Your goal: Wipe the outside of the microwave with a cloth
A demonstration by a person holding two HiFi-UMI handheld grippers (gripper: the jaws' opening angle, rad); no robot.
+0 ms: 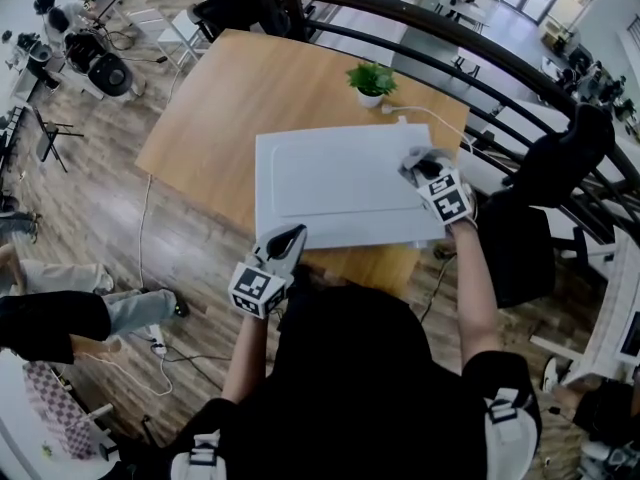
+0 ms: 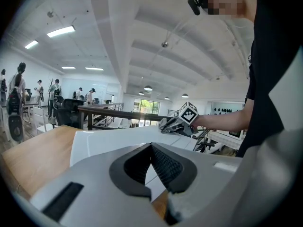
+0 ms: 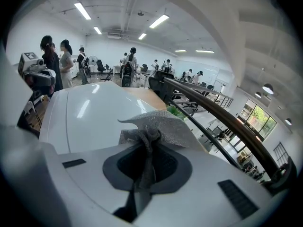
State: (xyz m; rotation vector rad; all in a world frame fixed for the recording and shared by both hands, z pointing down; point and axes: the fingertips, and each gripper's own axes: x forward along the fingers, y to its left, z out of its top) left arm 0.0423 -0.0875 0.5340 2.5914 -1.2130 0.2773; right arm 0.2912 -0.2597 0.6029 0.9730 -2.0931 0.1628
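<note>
The right tool (image 1: 425,168) is clenched on the grey cloth (image 3: 158,126). The cloth lies on top of the white microwave (image 1: 340,183), near its right edge. The left tool (image 1: 290,238) is pinched together with nothing in it, by the microwave's near edge. Only the microwave's top shows; its door is hidden.

The person wears a black short-sleeved shirt (image 1: 370,368). The left gripper (image 1: 292,236) and right gripper (image 1: 418,165) are grey, with dark jaws and black-and-white marker cubes (image 1: 258,290).
</note>
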